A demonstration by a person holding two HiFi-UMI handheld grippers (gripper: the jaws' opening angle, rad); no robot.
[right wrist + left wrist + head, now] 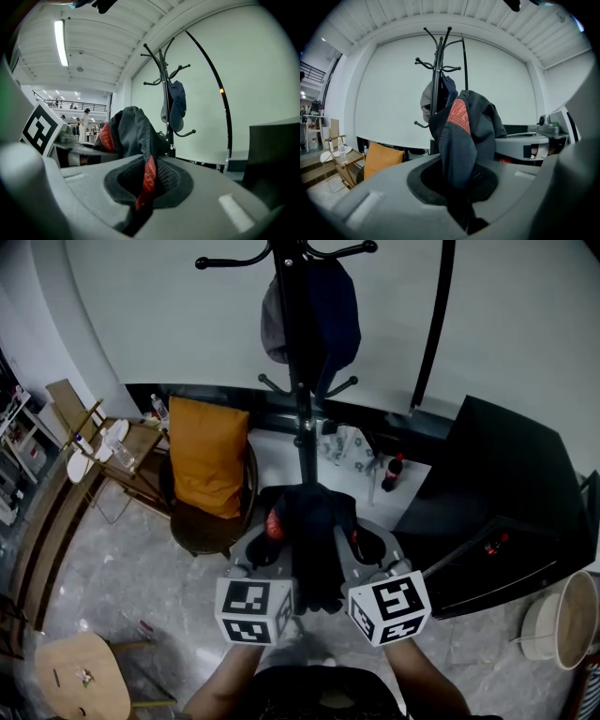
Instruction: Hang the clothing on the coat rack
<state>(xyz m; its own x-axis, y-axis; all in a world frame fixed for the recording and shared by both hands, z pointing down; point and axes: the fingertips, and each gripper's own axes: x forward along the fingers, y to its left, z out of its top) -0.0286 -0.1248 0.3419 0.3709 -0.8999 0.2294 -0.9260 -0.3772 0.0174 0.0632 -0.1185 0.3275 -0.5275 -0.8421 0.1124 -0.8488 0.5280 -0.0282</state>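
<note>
The left hand-held gripper [272,535] and the right hand-held gripper [349,542] each clamp a fold of the dark, soft fabric garment with red-orange trim [314,540], jaws nearly together. The garment hangs bunched between them, in front of the slim black metal coat rack with curved hooks [302,399].

Garment [314,545]: dark navy-charcoal cloth, with a red-orange patch in a fine netted pattern and a red trim strip.
Coat rack [302,409]: black.
Grey cap [275,326] and navy cap [339,315]: plain.
Left gripper [274,526], right gripper [354,532]: pale grey shells, each with a white cube bearing black square markers.
Cushion [208,456]: orange.
Chair [202,531]: dark brown.
Floor [141,568]: grey, marbled with pale veins.
Stool [80,676]: pale wood.
Cabinet [511,502]: black.
Basket [567,620]: cream.
Wall [169,306]: white.
</note>
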